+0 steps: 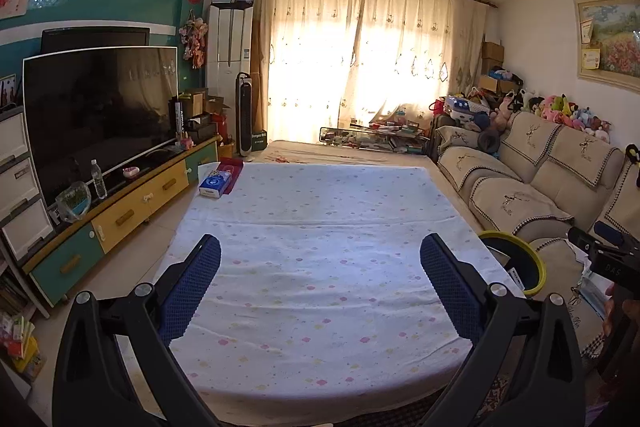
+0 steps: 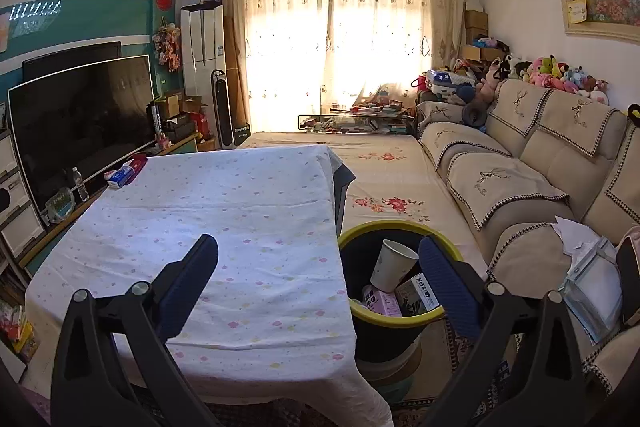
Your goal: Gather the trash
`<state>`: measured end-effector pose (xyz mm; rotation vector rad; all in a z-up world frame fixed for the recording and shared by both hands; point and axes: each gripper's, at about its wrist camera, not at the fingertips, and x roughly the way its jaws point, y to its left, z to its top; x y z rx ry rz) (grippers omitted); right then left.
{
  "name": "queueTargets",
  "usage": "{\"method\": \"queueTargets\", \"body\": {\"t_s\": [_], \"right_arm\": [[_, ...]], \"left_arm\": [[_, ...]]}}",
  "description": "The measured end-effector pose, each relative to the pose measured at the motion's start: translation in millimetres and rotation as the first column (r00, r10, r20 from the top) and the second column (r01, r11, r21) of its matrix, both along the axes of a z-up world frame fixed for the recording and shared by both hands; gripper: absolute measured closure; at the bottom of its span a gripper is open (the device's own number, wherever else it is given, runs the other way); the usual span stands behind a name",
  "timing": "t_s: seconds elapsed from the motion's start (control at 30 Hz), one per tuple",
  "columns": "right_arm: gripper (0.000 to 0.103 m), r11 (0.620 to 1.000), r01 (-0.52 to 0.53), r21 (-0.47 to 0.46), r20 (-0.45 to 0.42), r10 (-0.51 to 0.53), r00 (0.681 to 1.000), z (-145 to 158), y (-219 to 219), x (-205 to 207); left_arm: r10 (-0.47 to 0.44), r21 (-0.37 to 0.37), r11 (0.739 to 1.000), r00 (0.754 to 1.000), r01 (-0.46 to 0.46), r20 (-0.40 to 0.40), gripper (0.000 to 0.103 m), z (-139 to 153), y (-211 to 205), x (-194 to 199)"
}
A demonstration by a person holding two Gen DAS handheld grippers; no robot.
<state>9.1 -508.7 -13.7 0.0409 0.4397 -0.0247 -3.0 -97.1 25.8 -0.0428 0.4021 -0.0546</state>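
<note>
Both your grippers — left (image 1: 320,281), right (image 2: 318,283) — gape empty. Cup (image 2: 392,265) sits binned (image 2: 400,319) — collection looks finished. Next, scan table (image 2: 240,211) for leftovers.

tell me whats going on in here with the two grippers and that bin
A person holds a gripper in each hand over a cloth-covered table, collecting trash. Both the left gripper and right gripper are open and empty. The yellow-rimmed bin between table and sofa already holds a paper cup and cartons. On the table only a blue tissue pack remains, at the far corner.
</note>
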Motion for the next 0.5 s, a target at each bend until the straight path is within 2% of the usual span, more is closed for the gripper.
{"method": "queueTargets", "body": {"t_s": [0.5], "right_arm": [[0.007, 1.0, -0.03, 0.0, -0.001, 0.03, 1.0, -1.3, 7.9, 6.8]], "left_arm": [[0.004, -0.022, 1.0, 1.0, -0.005, -0.013, 0.005, -2.8, 4.3, 8.4]]}}
